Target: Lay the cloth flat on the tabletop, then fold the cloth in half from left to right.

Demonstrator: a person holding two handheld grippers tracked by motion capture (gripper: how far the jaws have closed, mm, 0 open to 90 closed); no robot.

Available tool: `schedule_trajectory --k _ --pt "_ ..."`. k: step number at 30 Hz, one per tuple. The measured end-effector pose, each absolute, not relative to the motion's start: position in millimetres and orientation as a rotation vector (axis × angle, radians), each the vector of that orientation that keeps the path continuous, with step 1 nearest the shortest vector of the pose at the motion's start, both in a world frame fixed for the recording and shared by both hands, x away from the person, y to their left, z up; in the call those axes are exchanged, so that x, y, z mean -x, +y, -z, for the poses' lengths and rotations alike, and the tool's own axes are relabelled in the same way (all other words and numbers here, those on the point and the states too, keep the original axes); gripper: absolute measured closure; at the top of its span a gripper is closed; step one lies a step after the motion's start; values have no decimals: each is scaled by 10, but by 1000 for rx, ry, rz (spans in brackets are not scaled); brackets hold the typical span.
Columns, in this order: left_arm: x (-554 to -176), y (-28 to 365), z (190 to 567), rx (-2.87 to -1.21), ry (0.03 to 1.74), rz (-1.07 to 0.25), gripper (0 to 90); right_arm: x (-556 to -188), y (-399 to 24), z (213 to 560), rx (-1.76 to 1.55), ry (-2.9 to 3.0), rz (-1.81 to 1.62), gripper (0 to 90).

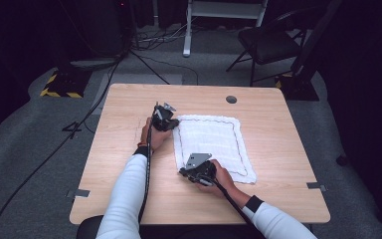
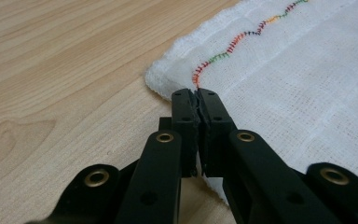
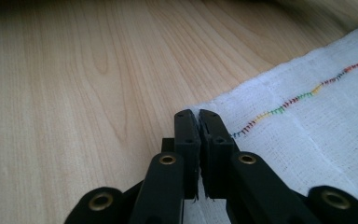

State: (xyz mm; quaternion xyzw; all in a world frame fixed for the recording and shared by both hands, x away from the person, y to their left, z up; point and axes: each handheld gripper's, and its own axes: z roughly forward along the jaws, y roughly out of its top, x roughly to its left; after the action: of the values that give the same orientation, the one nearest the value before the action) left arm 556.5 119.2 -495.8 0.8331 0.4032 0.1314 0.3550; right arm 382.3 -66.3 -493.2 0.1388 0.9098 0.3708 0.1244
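A white cloth [image 1: 214, 144] with a multicoloured stitched border lies flat on the wooden table [image 1: 124, 149], right of centre. My left gripper [image 1: 173, 123] is at the cloth's far left corner. In the left gripper view its jaws [image 2: 197, 93] are shut, pinching the cloth [image 2: 298, 79] at the corner where the stitching turns. My right gripper [image 1: 185, 172] is at the near left corner. In the right gripper view its jaws [image 3: 198, 113] are shut on the edge of the cloth [image 3: 317, 126]. Both corners rest low on the table.
A round cable hole [image 1: 231, 99] sits near the table's far edge. Tape strips [image 1: 79, 193] mark the near side edges. On the floor beyond the table stand a folding chair [image 1: 273, 42], a yellow-and-black striped base [image 1: 59, 87] and cables.
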Motion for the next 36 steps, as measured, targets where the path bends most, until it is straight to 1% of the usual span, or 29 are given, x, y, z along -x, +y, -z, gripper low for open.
schedule_trajectory --k 7,20,22,26,31,36 --pt "-5507 1261 4860 -2144 1023 -358 869 -3794 -631 4901 -368 2644 -1085 869" --pt "-5345 1548 4750 -2133 1036 -368 869 -3722 -454 4786 -316 2627 -1122 870" --pt "-5317 1593 4713 -2132 1037 -400 868 -3720 -422 4759 -312 2624 -1130 870" --pt "-5254 1644 4663 -2125 1042 -417 869 -3689 -376 4713 -300 2615 -1151 870" --pt "-5233 1655 4602 -2117 1038 -422 869 -3633 -361 4644 -283 2603 -1167 870" --pt "-5278 1561 4498 -2095 1025 -430 869 -3659 -480 4542 -320 2580 -1198 870"
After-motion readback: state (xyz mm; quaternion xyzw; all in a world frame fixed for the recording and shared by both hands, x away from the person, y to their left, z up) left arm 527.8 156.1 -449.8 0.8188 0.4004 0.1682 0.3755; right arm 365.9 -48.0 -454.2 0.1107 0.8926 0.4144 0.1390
